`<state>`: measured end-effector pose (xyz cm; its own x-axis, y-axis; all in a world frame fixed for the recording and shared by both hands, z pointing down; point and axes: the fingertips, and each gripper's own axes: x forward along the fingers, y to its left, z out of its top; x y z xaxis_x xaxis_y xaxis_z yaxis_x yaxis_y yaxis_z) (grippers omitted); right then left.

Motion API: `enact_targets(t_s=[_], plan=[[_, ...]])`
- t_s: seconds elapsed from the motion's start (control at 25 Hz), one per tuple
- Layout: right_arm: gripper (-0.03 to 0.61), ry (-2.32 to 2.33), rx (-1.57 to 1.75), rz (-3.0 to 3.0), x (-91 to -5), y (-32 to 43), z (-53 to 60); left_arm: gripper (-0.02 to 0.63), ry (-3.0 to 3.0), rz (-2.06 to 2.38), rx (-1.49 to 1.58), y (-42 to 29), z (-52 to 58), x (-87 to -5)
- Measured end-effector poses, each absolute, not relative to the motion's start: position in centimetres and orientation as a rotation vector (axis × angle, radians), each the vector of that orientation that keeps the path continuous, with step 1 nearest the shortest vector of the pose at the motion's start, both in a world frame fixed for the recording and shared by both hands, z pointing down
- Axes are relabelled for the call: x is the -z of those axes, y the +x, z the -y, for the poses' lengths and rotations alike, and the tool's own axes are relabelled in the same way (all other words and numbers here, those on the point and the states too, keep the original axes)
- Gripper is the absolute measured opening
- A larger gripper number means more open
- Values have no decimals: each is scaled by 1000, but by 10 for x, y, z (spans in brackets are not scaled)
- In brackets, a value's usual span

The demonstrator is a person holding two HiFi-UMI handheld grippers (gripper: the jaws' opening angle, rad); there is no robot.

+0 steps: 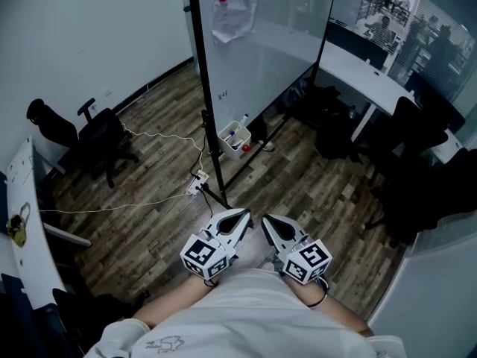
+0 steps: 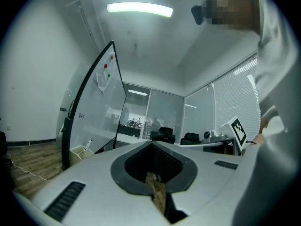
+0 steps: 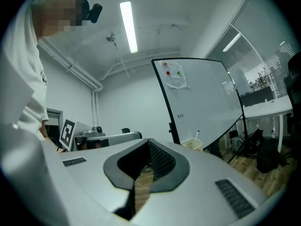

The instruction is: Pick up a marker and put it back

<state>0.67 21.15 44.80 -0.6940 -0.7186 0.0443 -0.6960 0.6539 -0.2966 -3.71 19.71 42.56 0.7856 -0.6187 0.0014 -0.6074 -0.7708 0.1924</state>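
Observation:
A white basket [image 1: 233, 139] holding markers stands on the wood floor at the foot of a glass whiteboard [image 1: 268, 43]. One white marker [image 1: 244, 119] sticks up out of it. The same basket [image 2: 81, 153] and marker [image 2: 89, 143] show low left in the left gripper view. In the right gripper view the basket [image 3: 193, 144] and marker [image 3: 197, 134] sit right of centre. My left gripper [image 1: 242, 215] and right gripper [image 1: 268, 221] are held side by side close to the person's body, well short of the basket. Both point level toward the board, shut and with nothing in them.
A black office chair [image 1: 97, 136] stands at left and darker chairs [image 1: 417, 170] at right. A white cable [image 1: 149, 200] and a power strip [image 1: 198, 183] lie on the floor near the board's black stand [image 1: 212, 155]. A white desk [image 1: 365, 73] runs behind the board.

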Motion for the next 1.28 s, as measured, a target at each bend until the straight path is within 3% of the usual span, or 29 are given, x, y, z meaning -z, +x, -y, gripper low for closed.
enact_targets(t_s=[0.48, 1.28], plan=[[11, -1150, 489, -2830, -458, 92, -180, 6, 2758, 985, 100, 50, -164, -436], [11, -1179, 554, -2783, -466, 135, -134, 6, 2765, 926, 65, 97, -117, -442]])
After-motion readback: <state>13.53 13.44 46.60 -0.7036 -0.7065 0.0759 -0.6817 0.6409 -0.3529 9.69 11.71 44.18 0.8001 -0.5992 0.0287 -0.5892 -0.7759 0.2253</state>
